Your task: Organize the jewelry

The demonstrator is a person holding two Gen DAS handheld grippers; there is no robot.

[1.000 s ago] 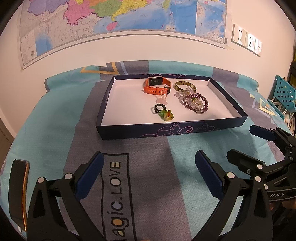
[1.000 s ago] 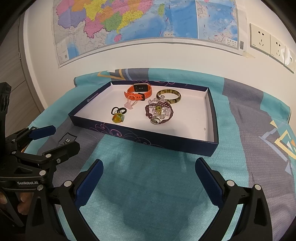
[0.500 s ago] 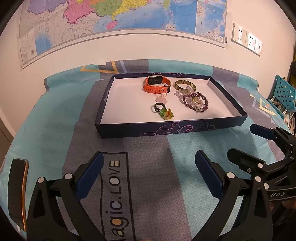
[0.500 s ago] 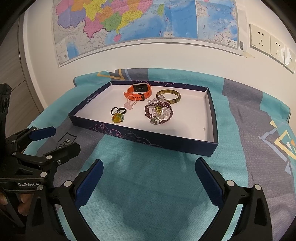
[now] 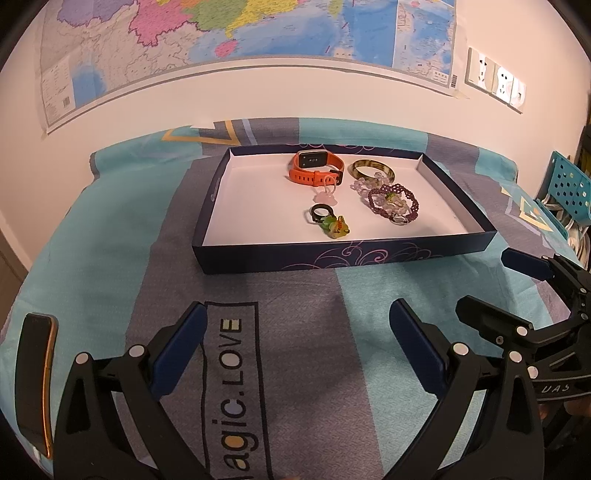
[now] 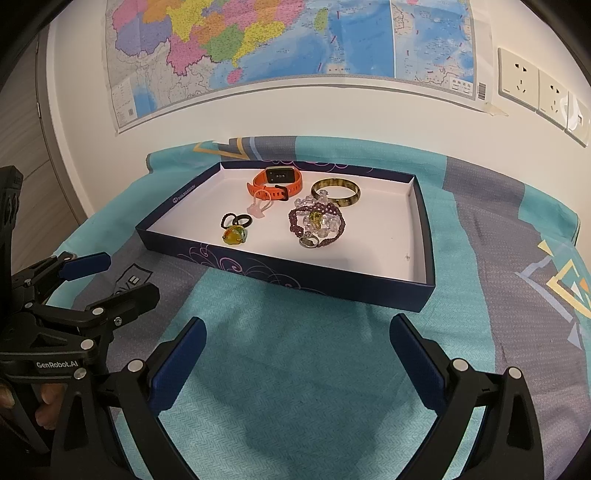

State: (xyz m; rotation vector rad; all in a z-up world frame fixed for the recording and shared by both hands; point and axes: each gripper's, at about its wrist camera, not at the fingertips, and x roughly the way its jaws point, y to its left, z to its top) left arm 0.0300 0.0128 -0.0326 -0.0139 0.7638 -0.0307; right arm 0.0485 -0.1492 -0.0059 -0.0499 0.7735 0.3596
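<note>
A dark blue tray with a white floor lies on the patterned cloth; it also shows in the right wrist view. In it lie an orange watch band, a brown bangle, a purple beaded bracelet, a black ring with a green-yellow charm and a small pink ring. My left gripper is open and empty, short of the tray's near wall. My right gripper is open and empty, also short of the tray.
A dark phone with an orange edge lies at the cloth's left. A wall with a map and sockets stands behind the table. A blue perforated basket stands at the far right.
Both grippers have stayed nearly still and open. The views have shifted only slightly; the jewelry in the tray has not moved.
</note>
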